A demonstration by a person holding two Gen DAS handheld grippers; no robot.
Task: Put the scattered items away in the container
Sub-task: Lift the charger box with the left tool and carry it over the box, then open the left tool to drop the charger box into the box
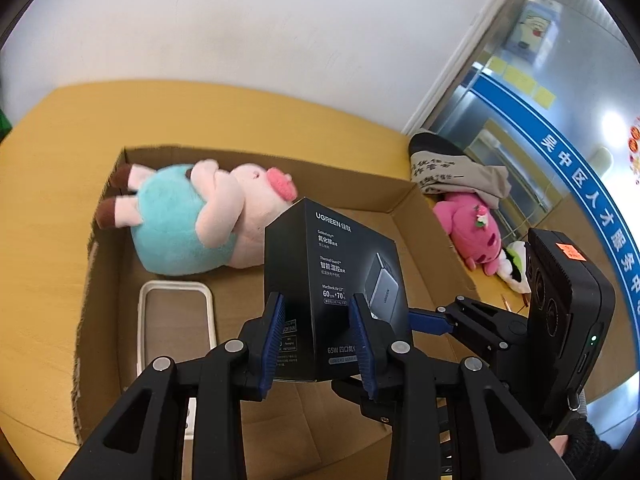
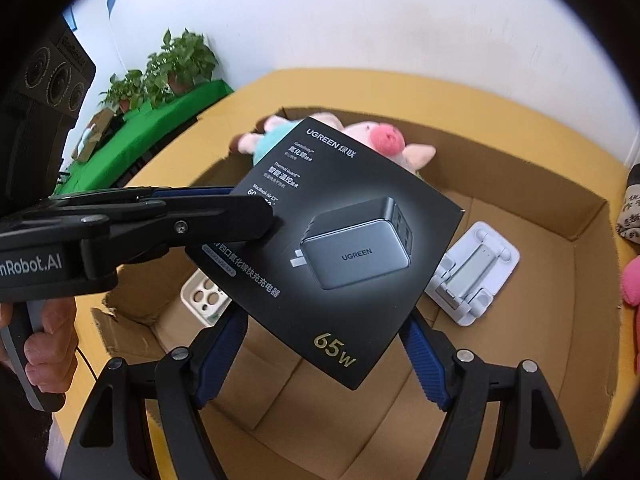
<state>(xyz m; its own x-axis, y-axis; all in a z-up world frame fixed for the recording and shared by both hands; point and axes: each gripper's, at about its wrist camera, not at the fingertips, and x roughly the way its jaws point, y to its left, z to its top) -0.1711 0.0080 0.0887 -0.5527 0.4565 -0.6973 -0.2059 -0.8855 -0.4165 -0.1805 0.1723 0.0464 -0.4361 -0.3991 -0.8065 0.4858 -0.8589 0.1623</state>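
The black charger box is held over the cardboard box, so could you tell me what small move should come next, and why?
Probably lower the charger box onto the bare floor of the cardboard box. Both the left claw and right claw grip it in mid-air, above the gap between the phone case and white stand.

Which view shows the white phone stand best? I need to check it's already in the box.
The right wrist view: the white phone stand lies fully visible on the cardboard box floor. In the left wrist view it cannot be seen.
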